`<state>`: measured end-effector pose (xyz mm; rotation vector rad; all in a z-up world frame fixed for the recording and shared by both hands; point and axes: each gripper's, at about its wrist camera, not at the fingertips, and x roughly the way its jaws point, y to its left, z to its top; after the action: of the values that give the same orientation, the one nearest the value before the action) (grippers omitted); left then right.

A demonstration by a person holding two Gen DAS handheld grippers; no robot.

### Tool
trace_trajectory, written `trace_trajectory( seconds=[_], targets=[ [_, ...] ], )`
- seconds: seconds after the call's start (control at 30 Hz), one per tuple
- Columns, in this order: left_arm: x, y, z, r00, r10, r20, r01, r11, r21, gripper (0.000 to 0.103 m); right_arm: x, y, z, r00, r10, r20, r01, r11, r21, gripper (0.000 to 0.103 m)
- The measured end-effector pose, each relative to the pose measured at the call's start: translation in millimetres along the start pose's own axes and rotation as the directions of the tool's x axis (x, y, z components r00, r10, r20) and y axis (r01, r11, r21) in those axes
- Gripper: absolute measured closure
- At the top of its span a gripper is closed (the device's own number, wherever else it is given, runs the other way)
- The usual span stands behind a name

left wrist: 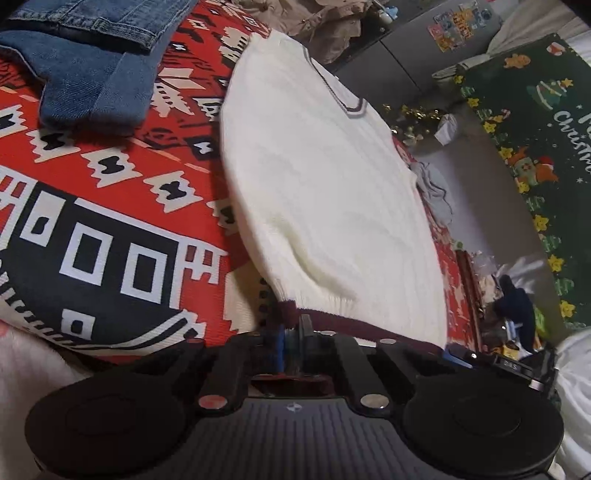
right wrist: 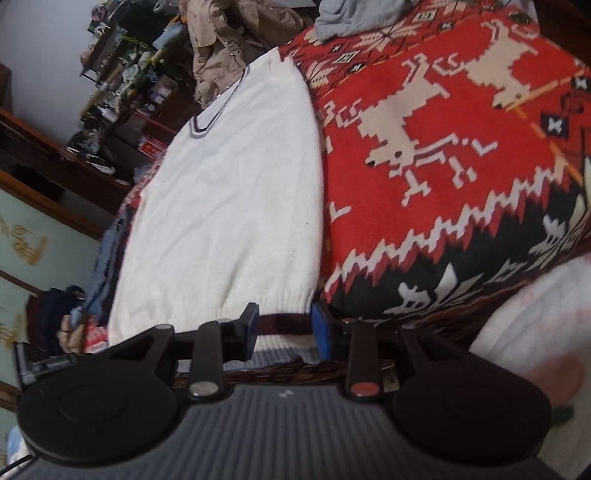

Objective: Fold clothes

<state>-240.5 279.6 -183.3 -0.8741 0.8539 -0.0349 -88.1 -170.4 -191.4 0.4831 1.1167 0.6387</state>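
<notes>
Both tongs at sweater (left wrist: 325, 177) hem — left tongs (left wrist: 293, 328) pinching it, right tongs (right wrist: 284, 325) spread astride it

From my left gripper (left wrist: 291, 332), folded jeans (left wrist: 85, 74) block the blanket (left wrist: 110, 229) at ten o'clock, while nine o'clock lies bare. From my right gripper (right wrist: 282, 325), the blanket is open toward two o'clock; a grey garment (right wrist: 354, 14) sits at twelve.

Jeans (left wrist: 85, 62) cut by frame edge; shelf clutter (right wrist: 122, 85) too blurred.
</notes>
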Motion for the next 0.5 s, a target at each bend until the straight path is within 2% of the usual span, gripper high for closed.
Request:
trace_trajectory(
  seconds=[0.1, 0.2, 0.3, 0.5],
  targets=[
    [-2.3, 1.2, 1.6, 1.0, -0.02, 0.009, 0.02, 1.0, -0.009, 0.098, 4.6, -5.4, 2.5, 0.999, 0.05, -0.004, -0.05, 0.998, 0.037, 0.066],
    [1.4, -0.2, 1.8, 1.0, -0.007, 0.002, 0.007, 1.0, 0.0, 0.097, 8.0, -10.6, 6.8, 0.997, 0.081, 0.018, -0.082, 0.994, 0.077, 0.066],
    [6.8, -2.2, 0.8, 1.0, 0.007, -0.007, -0.007, 1.0, 0.01, 0.096, 10.1, -13.1, 12.2, 0.995, 0.079, 0.053, -0.084, 0.992, 0.093, 0.066],
    [10.4, -2.9, 0.0, 1.0, 0.006, -0.012, -0.006, 1.0, 0.009, 0.095, 26.4, -8.3, 8.5, 0.99, 0.139, -0.002, -0.139, 0.988, 0.07, 0.066]
  ],
)
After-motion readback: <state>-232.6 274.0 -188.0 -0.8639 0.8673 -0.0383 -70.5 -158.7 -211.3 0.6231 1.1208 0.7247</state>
